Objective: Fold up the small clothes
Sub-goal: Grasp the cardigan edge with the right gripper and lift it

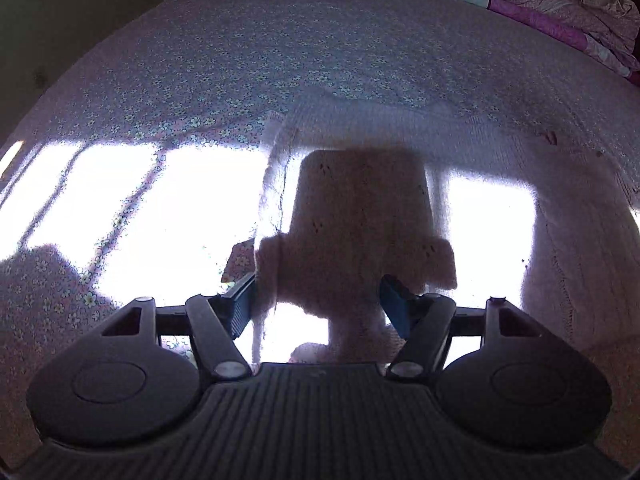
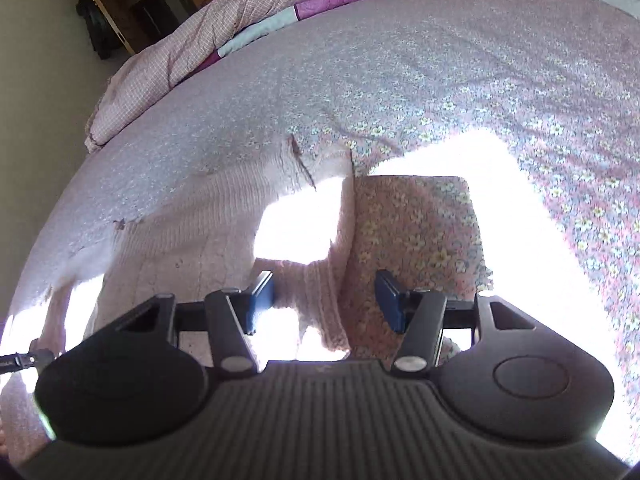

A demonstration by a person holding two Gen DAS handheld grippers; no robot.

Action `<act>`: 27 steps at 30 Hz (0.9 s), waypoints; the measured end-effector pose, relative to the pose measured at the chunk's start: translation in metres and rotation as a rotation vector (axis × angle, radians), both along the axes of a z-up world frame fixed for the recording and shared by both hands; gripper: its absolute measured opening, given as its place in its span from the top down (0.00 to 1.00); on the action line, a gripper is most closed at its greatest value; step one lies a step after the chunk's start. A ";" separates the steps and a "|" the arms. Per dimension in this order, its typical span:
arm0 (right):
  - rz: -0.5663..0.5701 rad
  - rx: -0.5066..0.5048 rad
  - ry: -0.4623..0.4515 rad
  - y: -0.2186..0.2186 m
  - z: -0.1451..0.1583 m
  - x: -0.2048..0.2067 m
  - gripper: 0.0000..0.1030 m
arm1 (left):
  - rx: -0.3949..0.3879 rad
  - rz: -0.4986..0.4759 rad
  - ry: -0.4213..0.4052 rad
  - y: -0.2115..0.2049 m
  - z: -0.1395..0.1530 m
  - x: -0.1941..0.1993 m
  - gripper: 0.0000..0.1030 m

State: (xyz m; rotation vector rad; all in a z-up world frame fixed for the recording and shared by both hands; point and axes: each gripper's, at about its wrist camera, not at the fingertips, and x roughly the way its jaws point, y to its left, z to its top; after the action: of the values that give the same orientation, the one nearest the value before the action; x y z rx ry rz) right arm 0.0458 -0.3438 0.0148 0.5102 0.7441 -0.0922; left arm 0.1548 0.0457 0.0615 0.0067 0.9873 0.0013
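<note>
Your left gripper (image 1: 316,308) stands wide, its blue pads (image 1: 240,312) clear of any cloth, and the pale pink knit sweater (image 1: 360,216) lies straight ahead of it on the flowered bedsheet (image 1: 240,60). Part of the knit runs in between the jaws, but nothing is pinched; much of what you see there is the tool's own shadow thrown across the wool, so the exact edge is hard to read in the glare.

Over on the other side, your right gripper (image 2: 324,300) is parted too, at a middling width, with a ribbed strip of the sweater (image 2: 316,292), a cuff or hem by the look of it, lying between the pads and touching neither. Just beyond its right jaw is bare sheet in shadow; beyond its left jaw the body of the knit spreads away, with a crease line showing further out.

So where are you in the job? Both tongs are empty and the garment is down flat on the bed, which looks like a fold just laid or one about to be picked up. I cannot tell how many folds are in. It does not yet look like a compact bundle: the knit reaches well out to the left of your right tool, so I would judge at least one more fold remains.

The rumpled quilt (image 2: 192,40) sits far ahead, well apart.
</note>
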 end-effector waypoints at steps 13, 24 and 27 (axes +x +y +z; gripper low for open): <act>0.027 0.149 -0.058 0.005 -0.018 -0.003 0.42 | 0.013 0.022 0.019 -0.006 -0.005 -0.008 0.23; -0.012 0.273 -0.075 0.003 -0.028 0.000 0.62 | 0.011 0.019 0.024 -0.005 -0.007 -0.004 0.22; -0.031 0.298 -0.087 0.000 -0.032 0.002 0.63 | 0.012 0.018 0.026 -0.005 -0.007 -0.004 0.22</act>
State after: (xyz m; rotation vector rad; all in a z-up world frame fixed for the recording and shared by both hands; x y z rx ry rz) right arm 0.0475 -0.3433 -0.0167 0.8054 0.6677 0.0126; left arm 0.1506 0.0406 0.0542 0.0084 1.0136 0.0236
